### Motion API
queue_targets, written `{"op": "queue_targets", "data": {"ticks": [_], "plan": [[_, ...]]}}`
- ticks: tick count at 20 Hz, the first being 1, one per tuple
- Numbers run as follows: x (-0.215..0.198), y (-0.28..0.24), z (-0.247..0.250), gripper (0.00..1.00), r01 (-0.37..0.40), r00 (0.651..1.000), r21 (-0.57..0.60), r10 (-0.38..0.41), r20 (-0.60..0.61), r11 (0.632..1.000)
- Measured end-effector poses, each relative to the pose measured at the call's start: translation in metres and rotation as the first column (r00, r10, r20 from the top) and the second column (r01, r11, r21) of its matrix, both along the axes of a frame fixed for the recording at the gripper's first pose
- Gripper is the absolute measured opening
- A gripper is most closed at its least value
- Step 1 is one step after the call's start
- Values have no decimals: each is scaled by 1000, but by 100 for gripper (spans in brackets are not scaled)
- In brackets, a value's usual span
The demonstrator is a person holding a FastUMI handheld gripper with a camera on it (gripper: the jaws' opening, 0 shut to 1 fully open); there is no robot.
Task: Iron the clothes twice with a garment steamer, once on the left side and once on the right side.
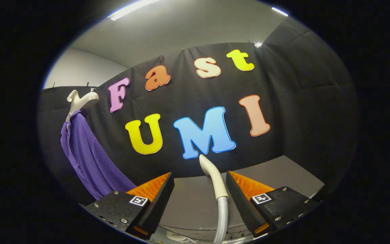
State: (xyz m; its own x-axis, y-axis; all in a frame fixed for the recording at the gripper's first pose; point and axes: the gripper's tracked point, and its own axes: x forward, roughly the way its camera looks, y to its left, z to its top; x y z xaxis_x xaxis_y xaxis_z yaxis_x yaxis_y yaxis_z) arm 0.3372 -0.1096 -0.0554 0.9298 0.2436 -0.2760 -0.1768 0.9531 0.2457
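The purple garment [86, 156] is partly hidden: its lower part goes behind the left finger of the gripper [200, 181]. The steamer hose [220, 210] goes down out of sight between the spread fingers, so the steamer body cannot be seen. The hanger [80, 101] is covered below by the garment.

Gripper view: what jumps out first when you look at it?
The purple garment hanging from a pale hanger, off to the left beyond the fingers. Next, the white steamer handle with its hose rising between the open gripper fingers, close to the right one, above a grey table.
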Motion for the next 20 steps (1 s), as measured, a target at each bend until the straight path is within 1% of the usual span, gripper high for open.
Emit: {"op": "queue_targets", "data": {"ticks": [4, 6, 8, 11, 14, 19, 20], "plan": [[40, -2, -27, 95, -37, 994, 96, 47, -102, 995], [54, -2, -43, 95, -43, 984, 168, 71, -164, 985], [68, -5, -54, 95, -31, 972, 254, 88, -216, 967], [90, -20, -82, 95, 17, 950, 315, 83, -302, 949], [99, -26, -100, 95, 58, 921, 396, 104, -375, 916], [104, -19, -129, 94, 80, 864, 511, 196, -464, 856], [104, -16, -135, 94, 93, 848, 532, 213, -486, 842]]}}
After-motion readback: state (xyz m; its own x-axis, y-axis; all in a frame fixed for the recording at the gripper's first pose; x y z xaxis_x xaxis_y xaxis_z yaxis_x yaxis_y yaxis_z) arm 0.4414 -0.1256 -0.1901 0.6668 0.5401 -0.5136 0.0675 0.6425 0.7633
